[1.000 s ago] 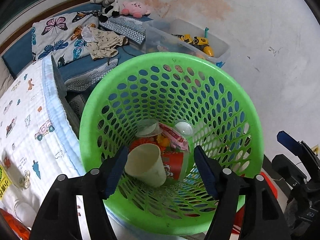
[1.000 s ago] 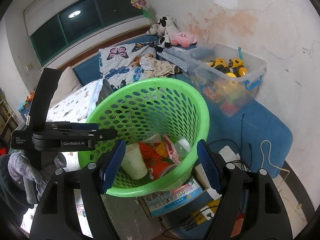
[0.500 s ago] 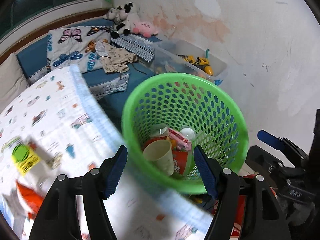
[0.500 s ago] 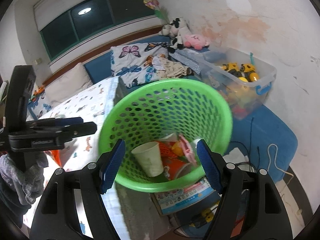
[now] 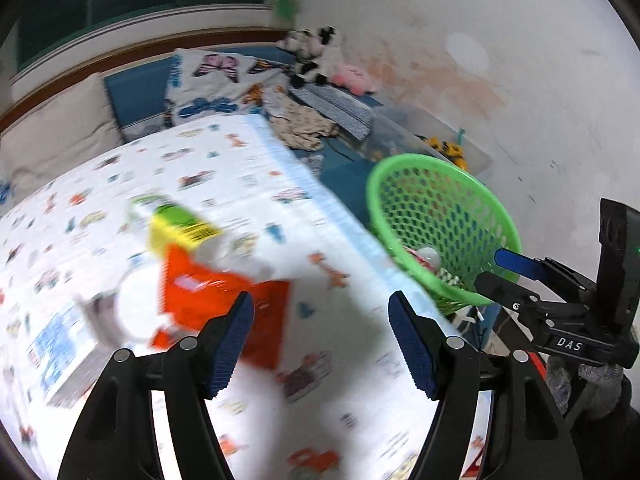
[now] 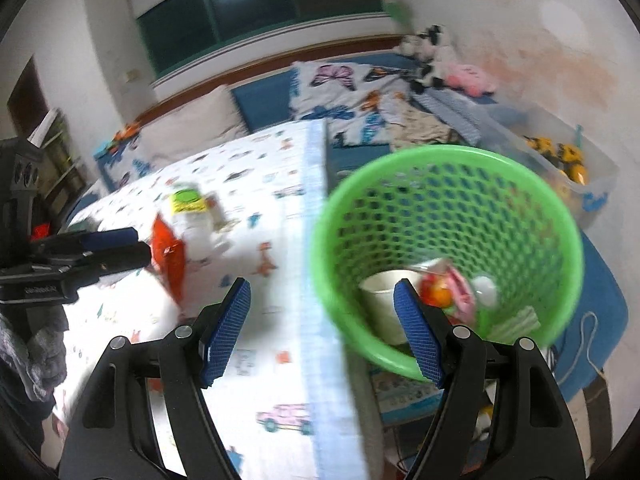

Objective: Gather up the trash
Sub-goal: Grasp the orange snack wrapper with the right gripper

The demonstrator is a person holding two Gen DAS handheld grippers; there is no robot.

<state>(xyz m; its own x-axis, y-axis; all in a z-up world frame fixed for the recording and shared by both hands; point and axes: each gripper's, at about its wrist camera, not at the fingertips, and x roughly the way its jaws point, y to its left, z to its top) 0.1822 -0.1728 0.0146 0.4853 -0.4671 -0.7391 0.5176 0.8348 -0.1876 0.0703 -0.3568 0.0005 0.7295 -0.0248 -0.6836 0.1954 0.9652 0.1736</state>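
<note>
Blurring smears the bed's (image 5: 256, 200) trash: one orange wrapper (image 5: 224, 304); left gripper (image 5: 320, 344) and right gripper (image 6: 320, 330) gape empty; one green basket (image 6: 448, 156).

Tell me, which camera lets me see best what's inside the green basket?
The right wrist view. It looks down into the green basket, so you see a pale cup, colourful wrappers and something round and white at the bottom. The left wrist view shows the basket from the side, farther off, with only a peek of its contents.

Green perforated basket (image 6: 444, 176) with trash beside the bed; orange wrapper (image 5: 208, 292) and yellow-green packet (image 5: 180, 226) on the quilt.
</note>
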